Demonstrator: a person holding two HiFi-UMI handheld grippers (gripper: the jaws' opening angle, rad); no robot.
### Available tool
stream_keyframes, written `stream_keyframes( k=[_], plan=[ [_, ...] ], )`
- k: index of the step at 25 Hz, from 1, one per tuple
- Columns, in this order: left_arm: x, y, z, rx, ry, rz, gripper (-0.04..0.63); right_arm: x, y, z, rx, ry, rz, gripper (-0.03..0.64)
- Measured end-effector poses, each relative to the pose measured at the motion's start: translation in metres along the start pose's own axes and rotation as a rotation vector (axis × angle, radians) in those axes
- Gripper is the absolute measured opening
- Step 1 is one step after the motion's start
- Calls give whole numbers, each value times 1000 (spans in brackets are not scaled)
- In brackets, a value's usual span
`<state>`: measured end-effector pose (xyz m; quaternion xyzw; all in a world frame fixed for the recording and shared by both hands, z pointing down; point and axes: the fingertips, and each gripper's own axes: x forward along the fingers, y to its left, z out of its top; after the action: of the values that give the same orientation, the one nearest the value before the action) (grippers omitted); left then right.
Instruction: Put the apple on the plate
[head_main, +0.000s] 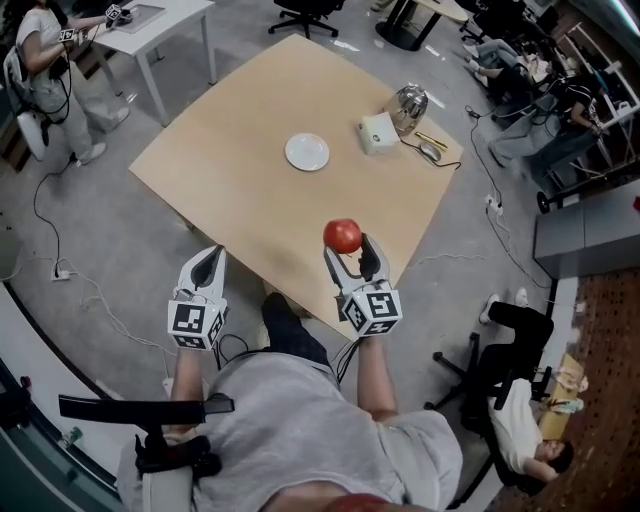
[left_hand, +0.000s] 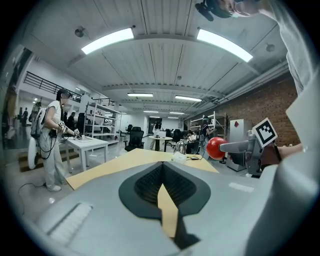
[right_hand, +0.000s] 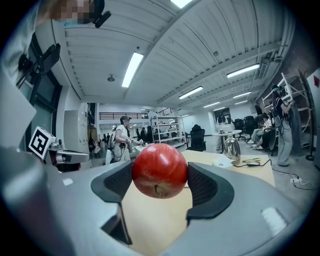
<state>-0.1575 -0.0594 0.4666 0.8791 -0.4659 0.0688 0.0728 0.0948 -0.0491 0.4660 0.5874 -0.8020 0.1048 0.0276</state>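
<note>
A red apple (head_main: 343, 235) is held in my right gripper (head_main: 351, 250), which is shut on it above the near edge of the wooden table (head_main: 250, 200). In the right gripper view the apple (right_hand: 159, 170) fills the gap between the dark pads (right_hand: 204, 187). The white plate (head_main: 307, 152) lies empty near the table's middle, well beyond the apple. My left gripper (head_main: 208, 266) hangs off the table's near-left edge, its jaws together with nothing between them (left_hand: 165, 192). The apple (left_hand: 216, 148) also shows at the right of the left gripper view.
At the table's far right stand a white box (head_main: 378, 132), a shiny kettle (head_main: 409, 107) and a cabled mouse (head_main: 430, 151). A person (head_main: 45, 70) stands by a white desk (head_main: 150, 25) at far left. Another person (head_main: 520, 400) sits on the floor at right.
</note>
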Motion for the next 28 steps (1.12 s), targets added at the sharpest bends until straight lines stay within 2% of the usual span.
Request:
stream_keyframes(
  k=[8,20,28],
  plan=[
    [49,29,-12,-11,26,23,20,64,-28,-12,-2,16,11,351],
    [71,44,-12,-35,99,67,20,112,-56,-12,22,64,34,351],
    [103,62,-38,-56,145,73,20,168,-78,-35,-17,78,55,351]
  ],
)
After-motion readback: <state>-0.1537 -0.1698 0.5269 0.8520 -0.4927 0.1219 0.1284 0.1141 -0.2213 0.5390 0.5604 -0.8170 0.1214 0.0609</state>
